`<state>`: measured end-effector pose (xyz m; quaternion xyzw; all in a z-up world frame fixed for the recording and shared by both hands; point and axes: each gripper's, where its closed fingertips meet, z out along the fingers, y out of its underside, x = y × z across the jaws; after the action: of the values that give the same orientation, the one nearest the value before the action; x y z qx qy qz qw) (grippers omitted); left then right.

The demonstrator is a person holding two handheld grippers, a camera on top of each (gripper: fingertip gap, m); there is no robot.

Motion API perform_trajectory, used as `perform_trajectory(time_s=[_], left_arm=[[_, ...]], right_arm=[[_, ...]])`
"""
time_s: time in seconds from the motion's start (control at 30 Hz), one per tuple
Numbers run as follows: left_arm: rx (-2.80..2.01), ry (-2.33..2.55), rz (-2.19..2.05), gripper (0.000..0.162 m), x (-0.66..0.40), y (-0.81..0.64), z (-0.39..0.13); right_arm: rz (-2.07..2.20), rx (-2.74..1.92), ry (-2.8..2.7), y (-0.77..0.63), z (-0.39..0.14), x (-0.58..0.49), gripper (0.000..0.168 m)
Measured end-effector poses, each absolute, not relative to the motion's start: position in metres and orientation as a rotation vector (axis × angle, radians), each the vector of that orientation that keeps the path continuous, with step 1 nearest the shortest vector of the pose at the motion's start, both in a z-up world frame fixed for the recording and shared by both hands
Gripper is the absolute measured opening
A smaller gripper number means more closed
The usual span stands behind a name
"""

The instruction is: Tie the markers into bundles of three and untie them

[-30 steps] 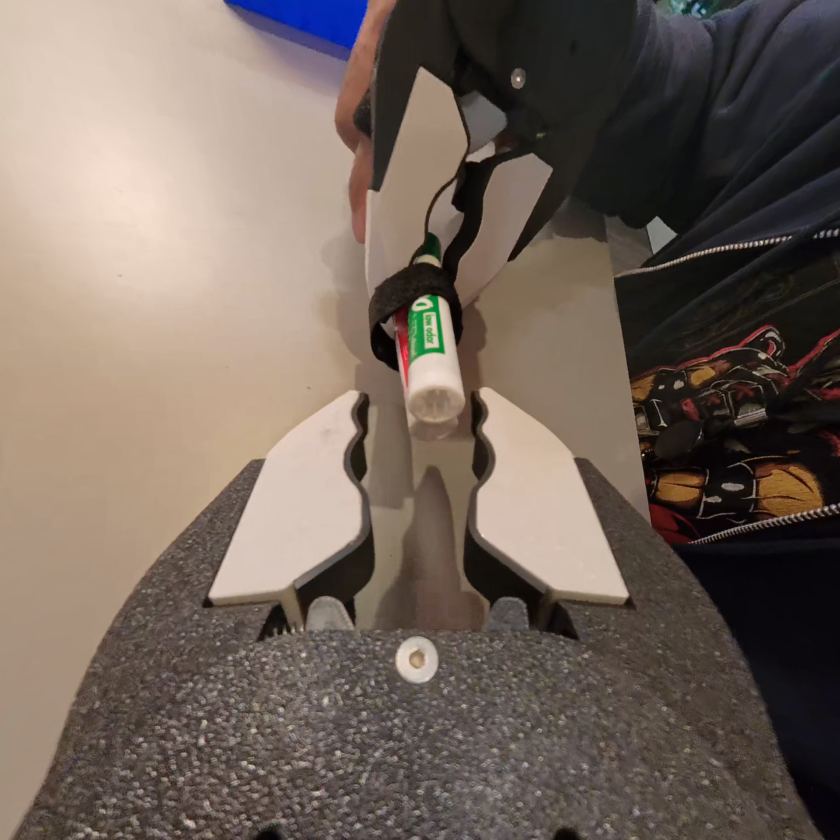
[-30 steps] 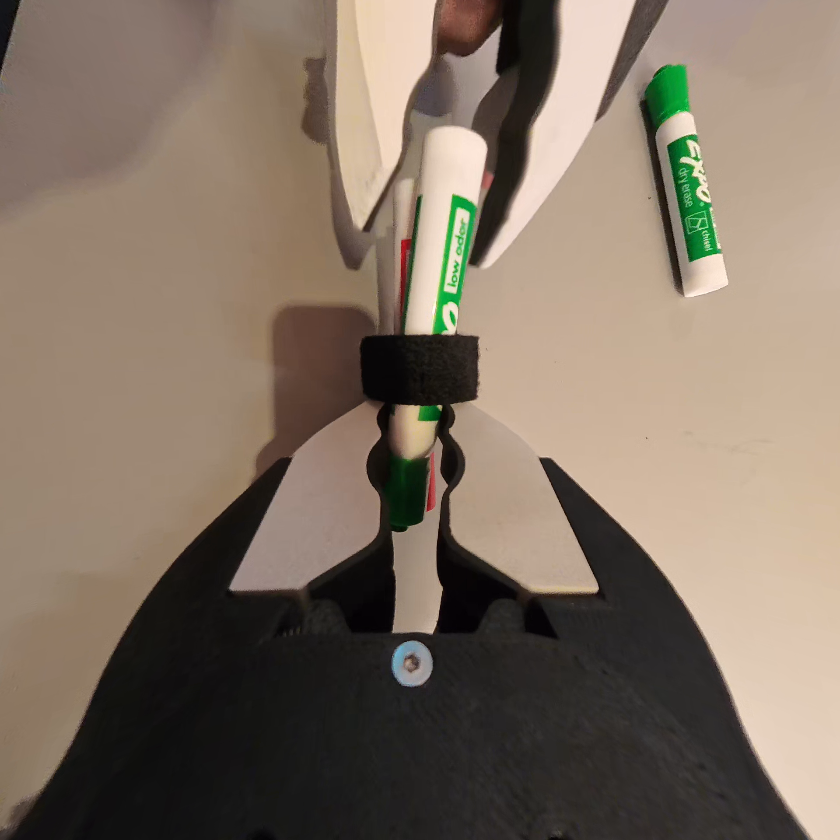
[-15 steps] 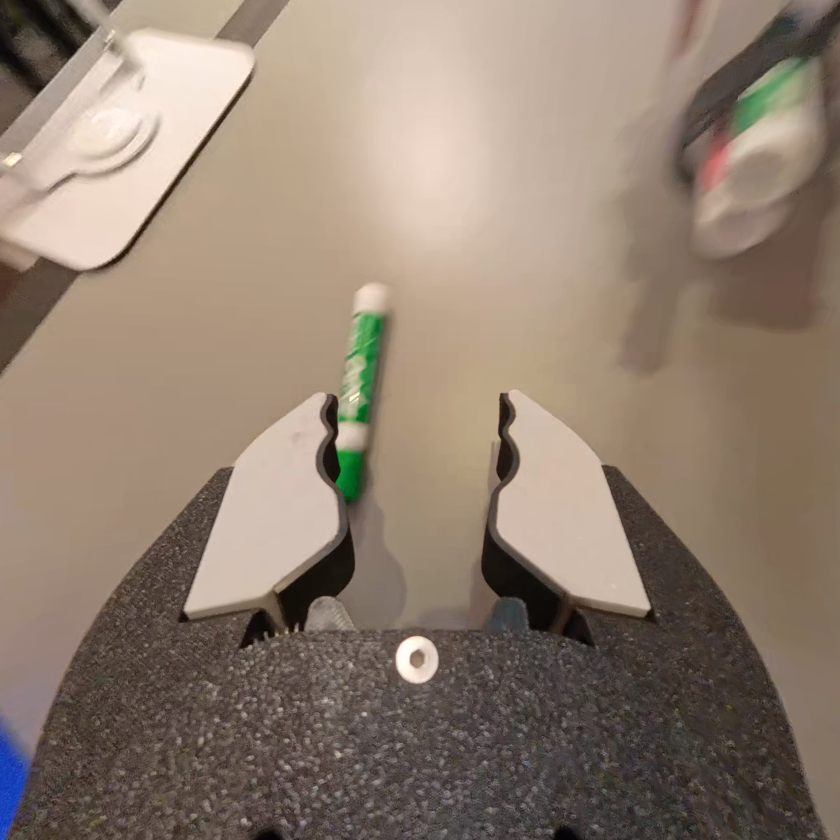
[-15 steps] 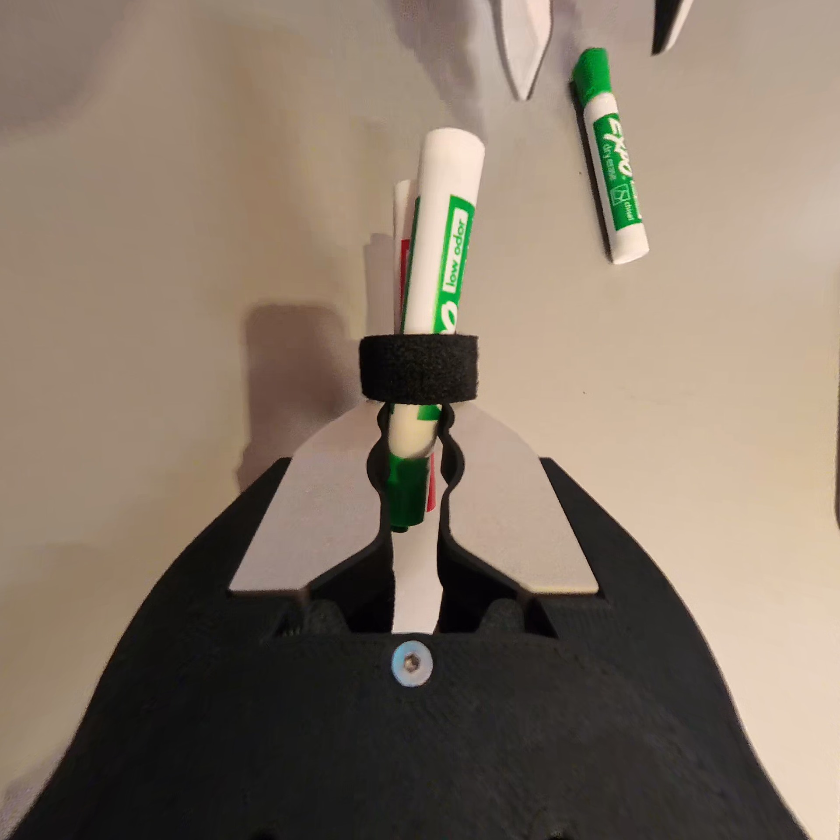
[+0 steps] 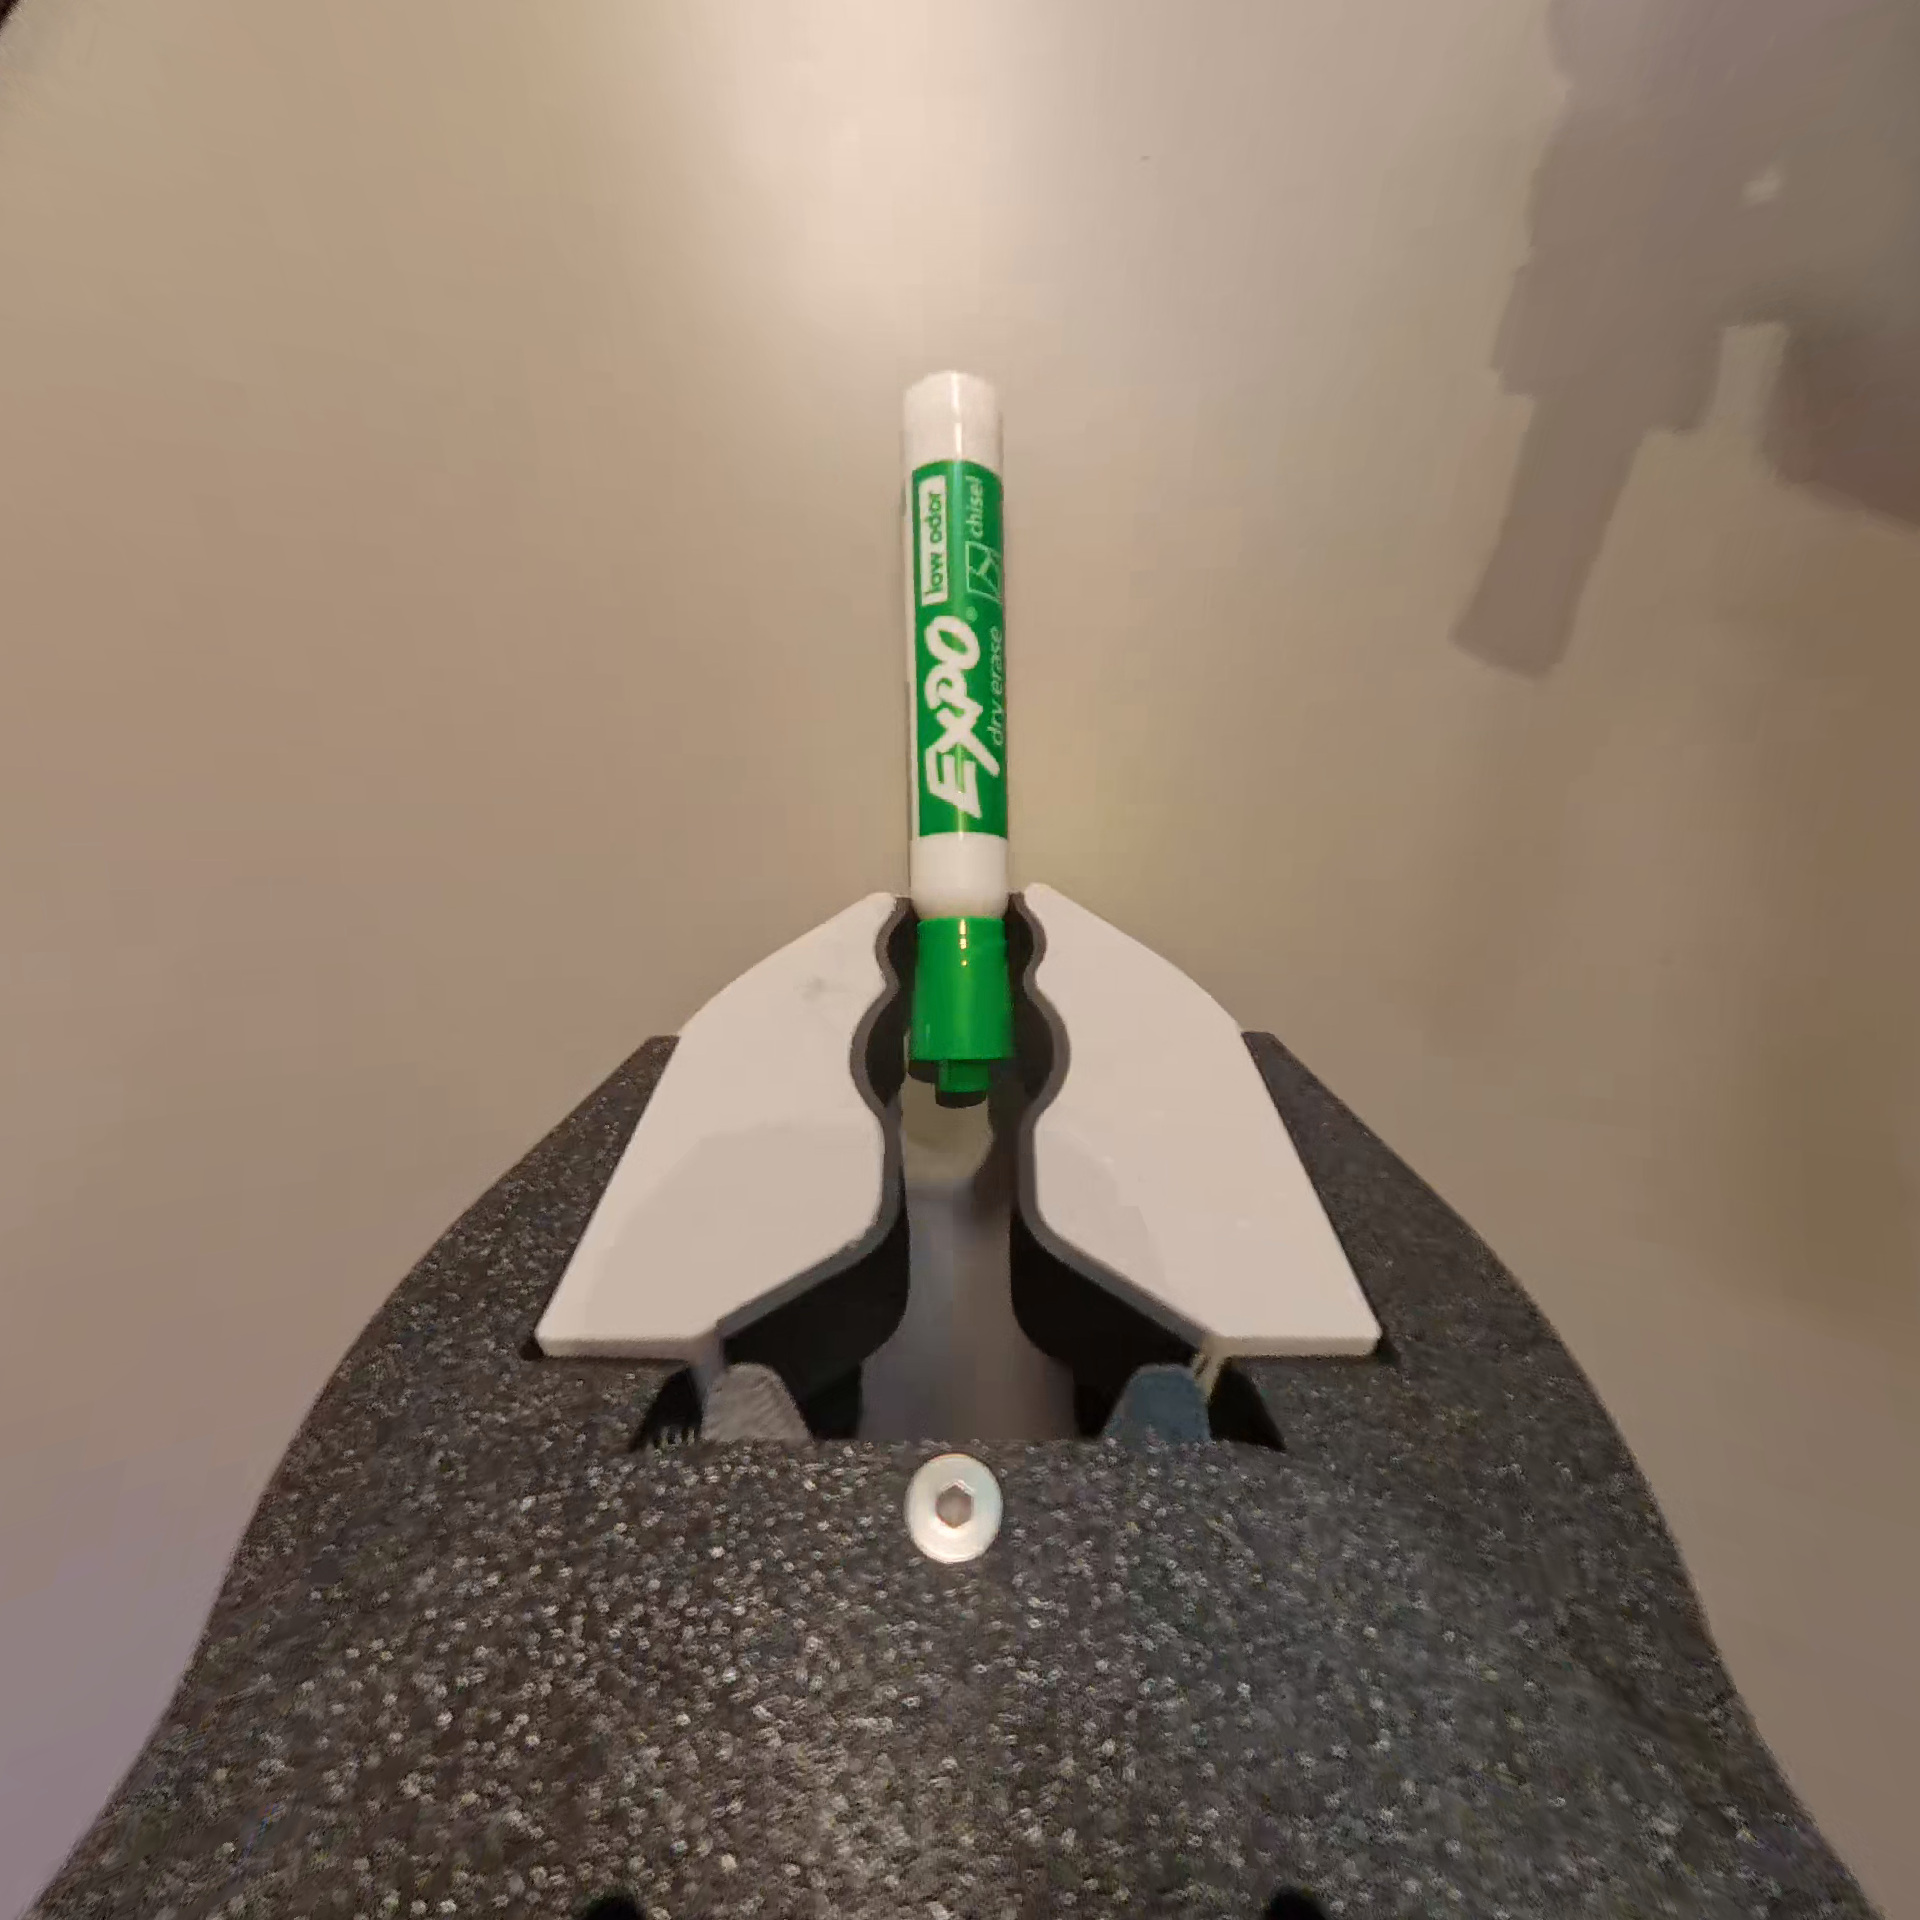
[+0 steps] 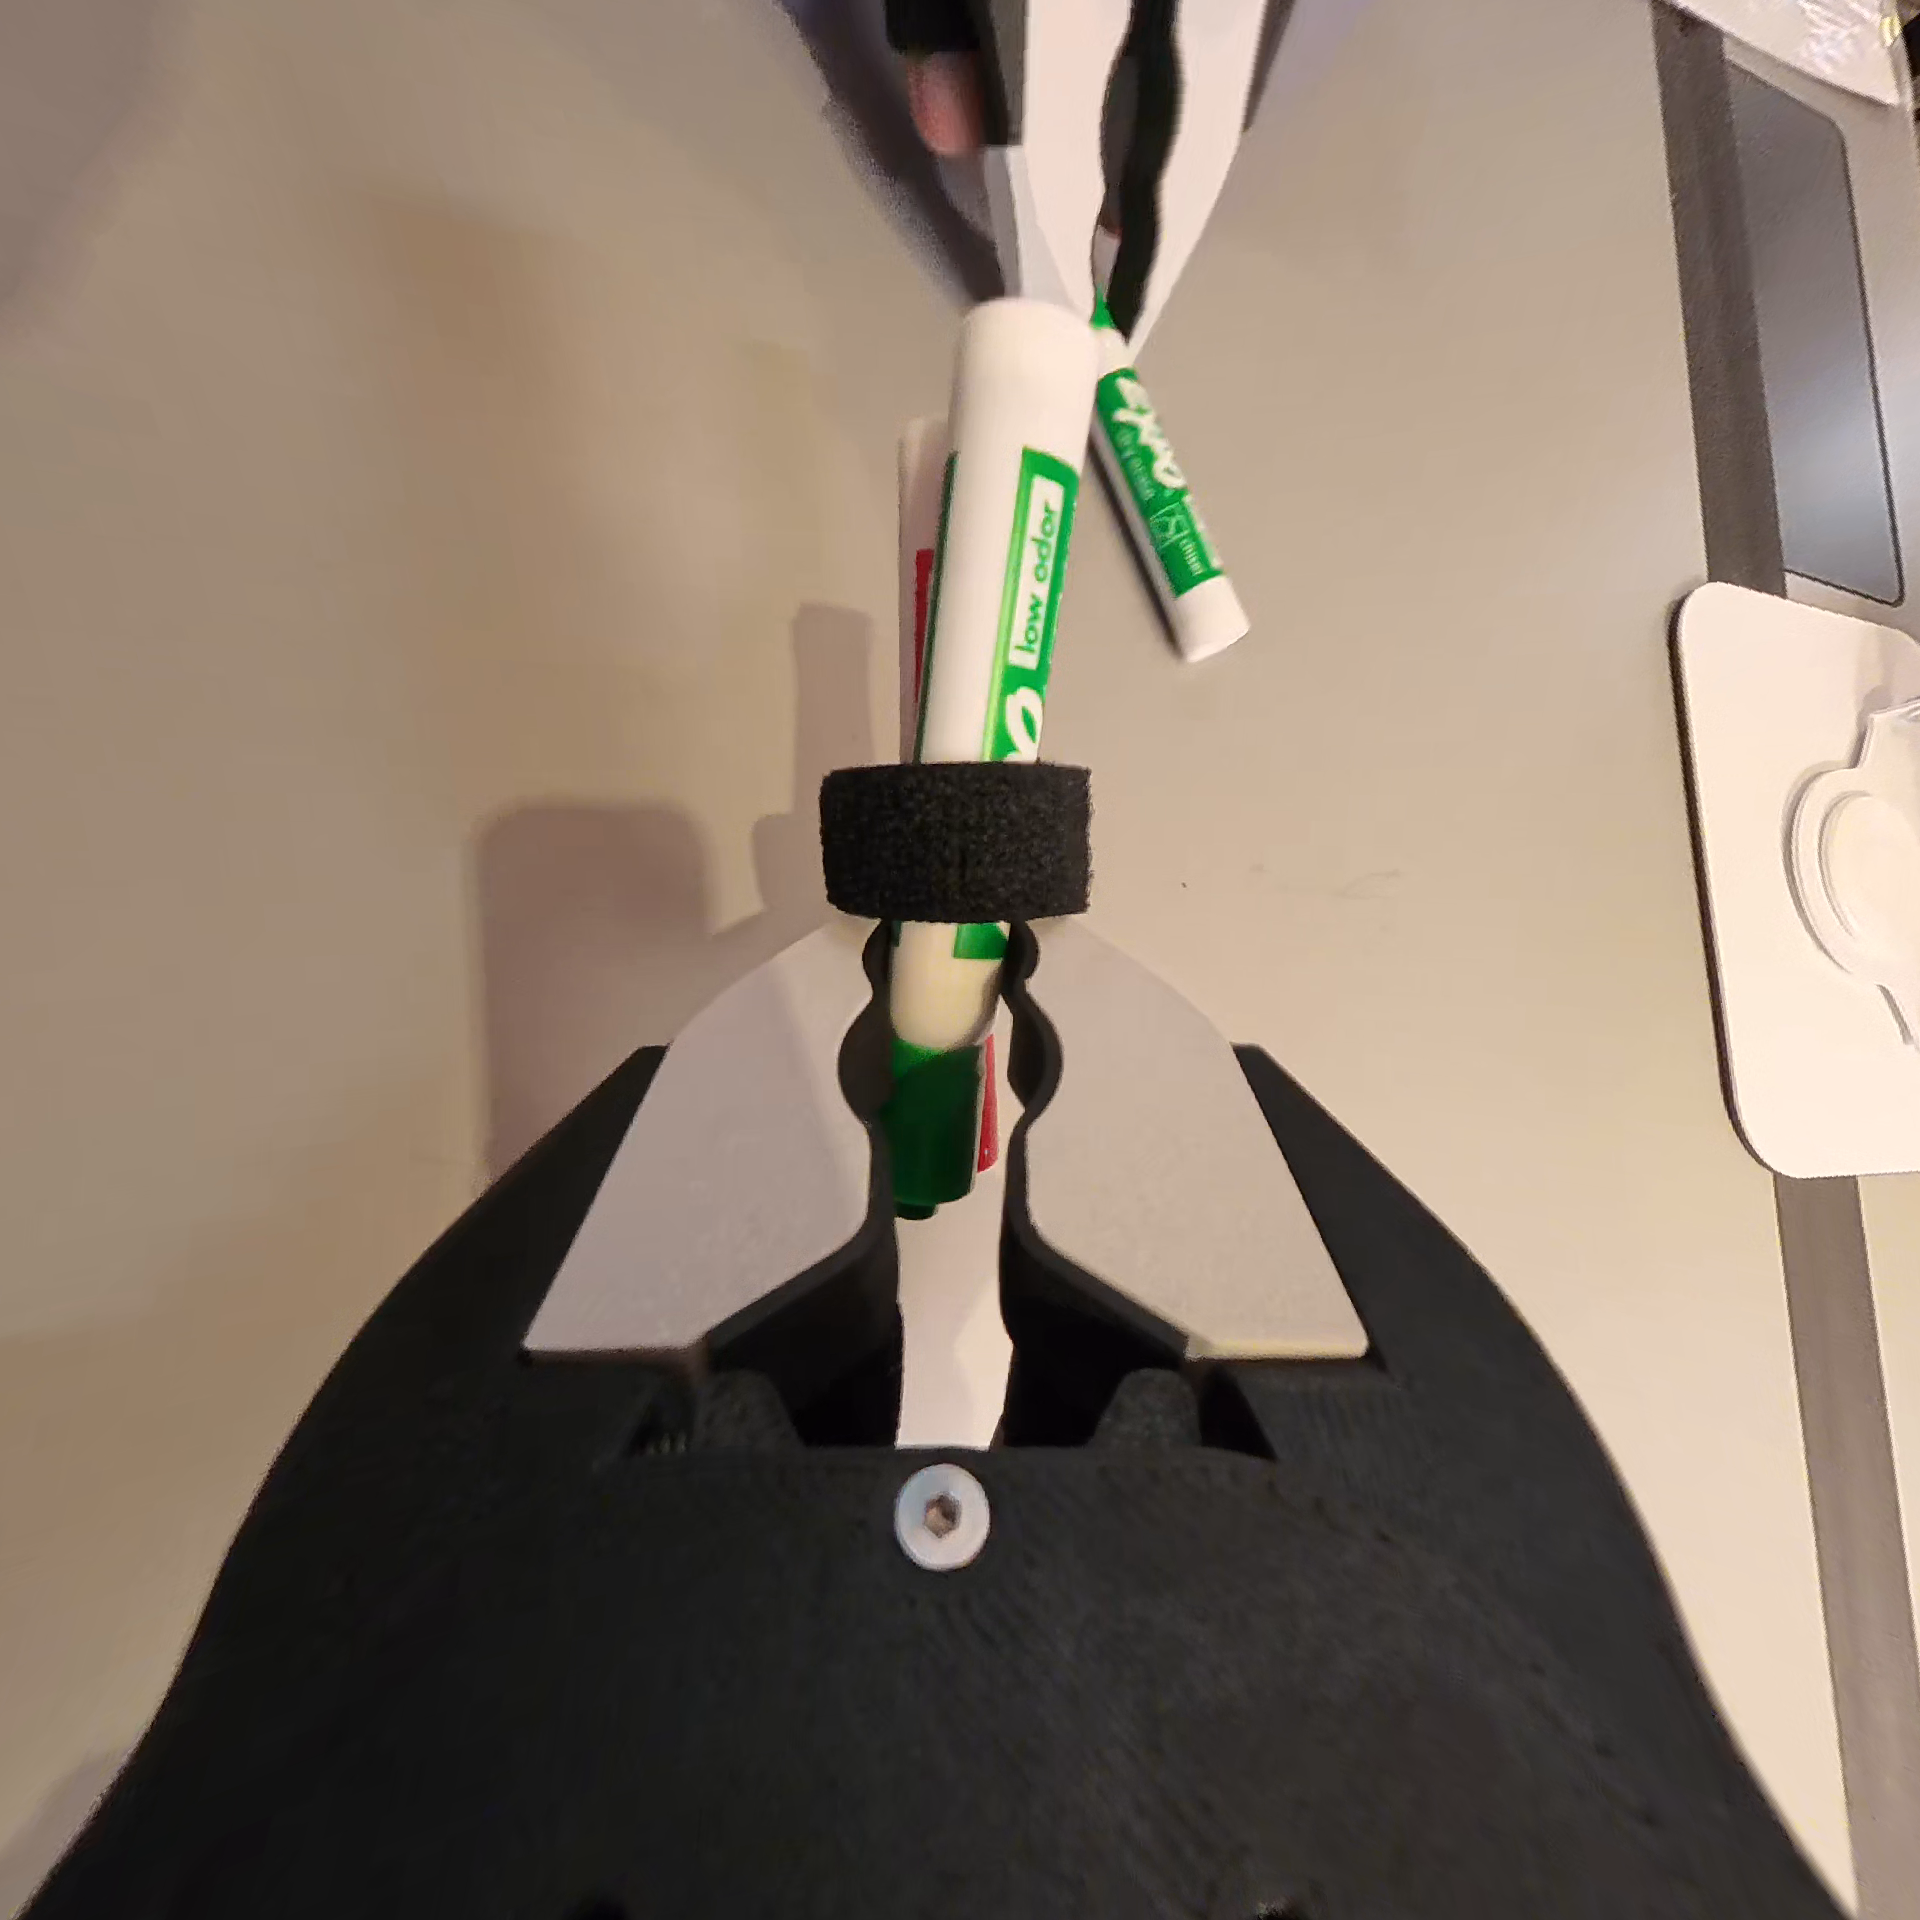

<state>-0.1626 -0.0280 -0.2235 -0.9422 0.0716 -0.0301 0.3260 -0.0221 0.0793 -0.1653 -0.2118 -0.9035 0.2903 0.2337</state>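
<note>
1. The left gripper (image 5: 958, 920), a speckled grey body with two pale scalloped fingers, is seen clamped on the green cap of a single white-barrelled green dry-erase marker (image 5: 954, 665); the barrel points straight forward, away from the camera, over the plain beige tabletop (image 5: 416, 520).
2. In the right wrist view the same left gripper (image 6: 1112, 301) is shown at the top edge, its fingers drawn in on the cap end of that single marker (image 6: 1164, 499), whose white tail slants down towards the right, lifted off the table.
3. The right gripper (image 6: 951, 961), black-bodied with pale fingers, is closed on the lower part of a partial bundle — a green-capped white marker (image 6: 997, 582) in front and a red-labelled white marker (image 6: 914, 520) tucked behind it on the left.
4. A black hook-and-loop strap (image 6: 954, 857) is wrapped as a ring around both bundled markers, just beyond the right fingertips.
5. The bundle leans slightly right, and its white top end lies just beside the single marker's cap; whether the two touch cannot be told.
6. A white rounded-square plate with a raised round fitting (image 6: 1818, 935) is seen at the right edge, beside a grey strip of the table — well apart from the markers.
7. A dark shadow (image 5: 1683, 343) is cast across the tabletop's upper right in the left wrist view.
</note>
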Motion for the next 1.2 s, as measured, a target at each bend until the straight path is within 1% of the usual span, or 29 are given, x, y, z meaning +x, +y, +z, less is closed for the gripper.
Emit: perform_trajectory(time_s=[0.37,0.5,0.6,0.63,0.7,0.77,0.9,1.0,1.1,1.13,1.2], left_arm=[[-2.402,0.343,-0.581,0.017,-0.055,-0.034,-0.214],[-2.396,0.303,-0.552,0.017,-0.033,-0.010,-0.216],[-2.412,0.297,-0.450,0.017,-0.033,0.001,-0.219],[-2.423,0.301,-0.416,0.019,-0.035,0.002,-0.221],[-2.418,0.286,-0.384,0.038,-0.038,0.003,-0.218],[-2.391,0.260,-0.323,0.050,-0.047,0.006,-0.211],[-2.308,0.330,-0.131,0.061,-0.062,0.016,-0.183],[-2.336,0.487,-0.041,0.062,-0.057,0.022,-0.176],[-2.408,0.640,-0.010,0.061,-0.052,0.027,-0.183],[-2.427,0.662,-0.009,0.058,-0.051,0.029,-0.186],[-2.458,0.697,-0.042,0.047,-0.050,0.032,-0.192]], right_arm=[[0.694,-0.472,-2.414,0.085,-0.166,-0.032,0.018],[0.649,-0.433,-2.396,0.080,-0.167,-0.035,0.018],[0.627,-0.423,-2.390,0.078,-0.168,-0.036,0.018],[0.615,-0.420,-2.387,0.078,-0.169,-0.036,0.018],[0.591,-0.412,-2.387,0.078,-0.172,-0.035,0.018],[0.576,-0.409,-2.399,0.077,-0.176,-0.033,0.018],[0.570,-0.414,-2.458,0.074,-0.185,-0.031,0.018],[0.538,-0.399,-2.520,0.072,-0.190,-0.031,0.017],[0.531,-0.383,-2.574,0.068,-0.191,-0.033,0.018],[0.533,-0.375,-2.586,0.067,-0.191,-0.034,0.018],[0.545,-0.364,-2.608,0.063,-0.189,-0.036,0.018]])
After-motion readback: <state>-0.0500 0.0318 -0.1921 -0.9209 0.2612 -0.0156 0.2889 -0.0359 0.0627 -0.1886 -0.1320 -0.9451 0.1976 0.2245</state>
